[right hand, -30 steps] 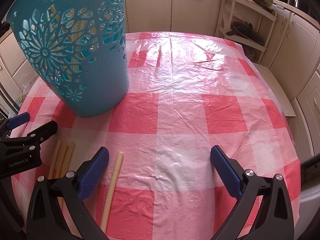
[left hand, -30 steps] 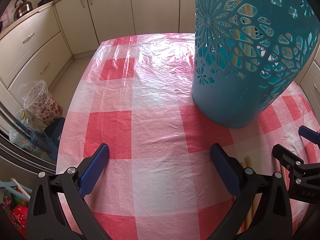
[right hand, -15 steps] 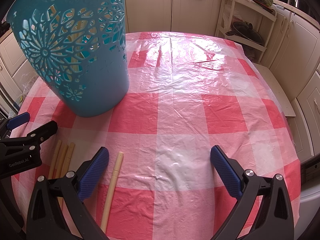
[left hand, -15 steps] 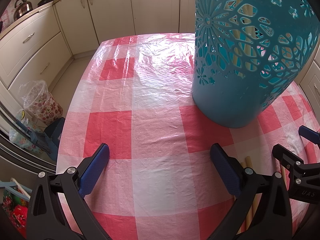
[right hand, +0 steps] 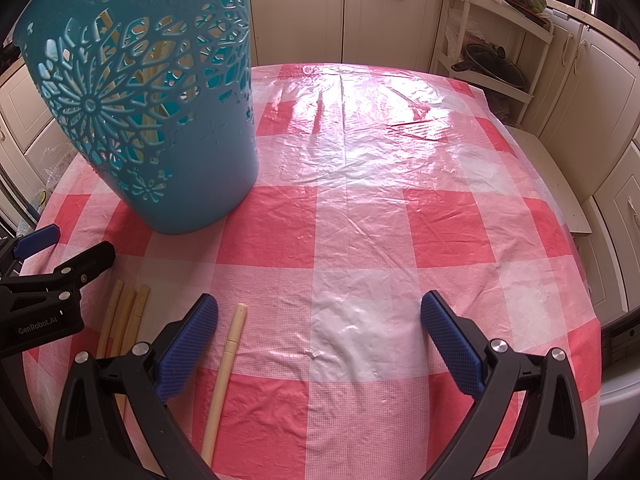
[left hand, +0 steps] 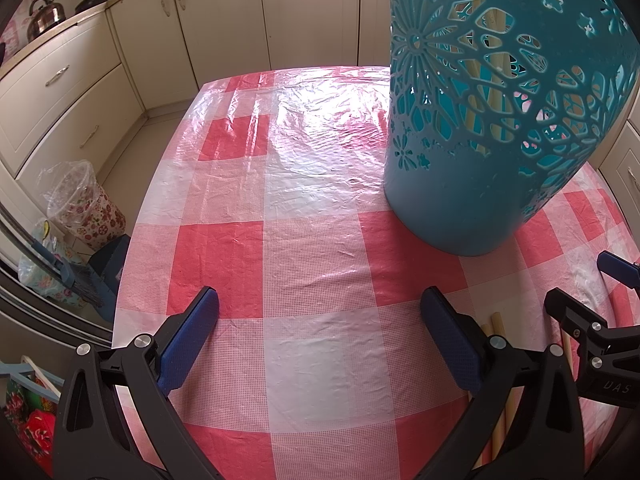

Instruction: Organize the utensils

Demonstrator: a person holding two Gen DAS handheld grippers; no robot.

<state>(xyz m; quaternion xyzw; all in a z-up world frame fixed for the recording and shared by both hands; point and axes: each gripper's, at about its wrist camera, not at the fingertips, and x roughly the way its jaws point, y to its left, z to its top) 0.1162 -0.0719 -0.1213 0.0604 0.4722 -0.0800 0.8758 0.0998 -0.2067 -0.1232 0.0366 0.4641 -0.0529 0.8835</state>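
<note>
A tall teal cut-out holder [left hand: 472, 184] [right hand: 180, 168] stands on the red-and-white checked table, with pale sticks showing through its holes. Three bamboo chopsticks [right hand: 124, 320] lie side by side near the table's front edge, and a single chopstick [right hand: 228, 356] lies just right of them. Their ends [left hand: 498, 320] peek out behind my left gripper's right finger. My left gripper [left hand: 318, 300] is open over bare cloth, left of the holder. My right gripper [right hand: 320, 304] is open too, its left finger beside the single chopstick. Neither holds anything.
Cream kitchen cabinets [left hand: 224, 20] ring the table. A floral bin with a plastic liner [left hand: 86, 208] stands on the floor at the left. A rack with pan lids [right hand: 492, 68] is at the far right. The table's cloth edge [right hand: 560, 216] drops off on the right.
</note>
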